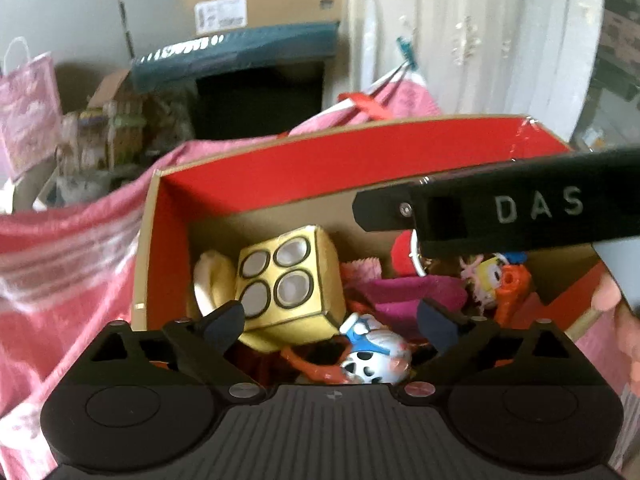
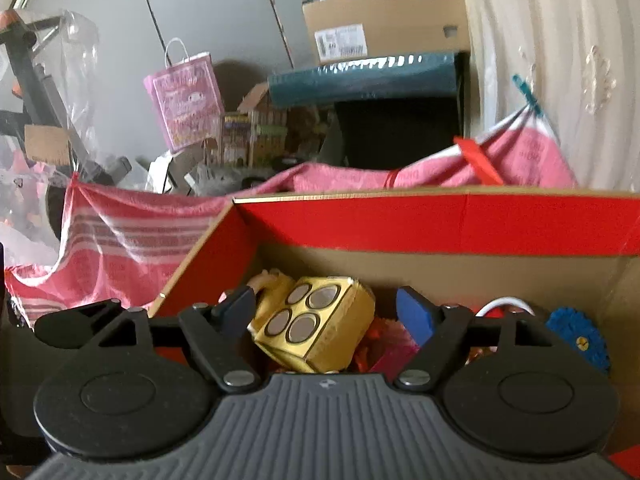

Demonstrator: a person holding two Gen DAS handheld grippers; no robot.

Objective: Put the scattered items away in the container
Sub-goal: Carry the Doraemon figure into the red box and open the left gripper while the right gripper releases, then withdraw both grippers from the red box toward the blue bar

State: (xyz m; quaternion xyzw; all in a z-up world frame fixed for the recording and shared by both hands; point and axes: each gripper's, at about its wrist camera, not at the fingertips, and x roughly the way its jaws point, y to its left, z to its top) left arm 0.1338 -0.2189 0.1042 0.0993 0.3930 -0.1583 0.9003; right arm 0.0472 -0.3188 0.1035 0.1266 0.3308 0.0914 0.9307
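A cardboard box with a red inner rim (image 1: 256,176) (image 2: 440,224) holds several toys. A gold cube box with round windows (image 1: 284,280) (image 2: 316,324) lies on top at its left. A blue and white figure (image 1: 372,348), pink cloth (image 1: 416,292) and an orange toy (image 1: 512,288) lie beside it. A blue flower shape (image 2: 576,340) sits at the right. My left gripper (image 1: 332,316) is open and empty above the toys. My right gripper (image 2: 324,308) is open and empty over the box; its black body (image 1: 500,208) crosses the left wrist view.
The box rests on a pink striped cloth (image 2: 120,240) (image 1: 60,264). Behind it stand a pink paper bag (image 2: 184,100), a cardboard carton (image 2: 384,24) on a dark cabinet (image 2: 400,128), clutter at the left and a white curtain (image 2: 560,60) at the right.
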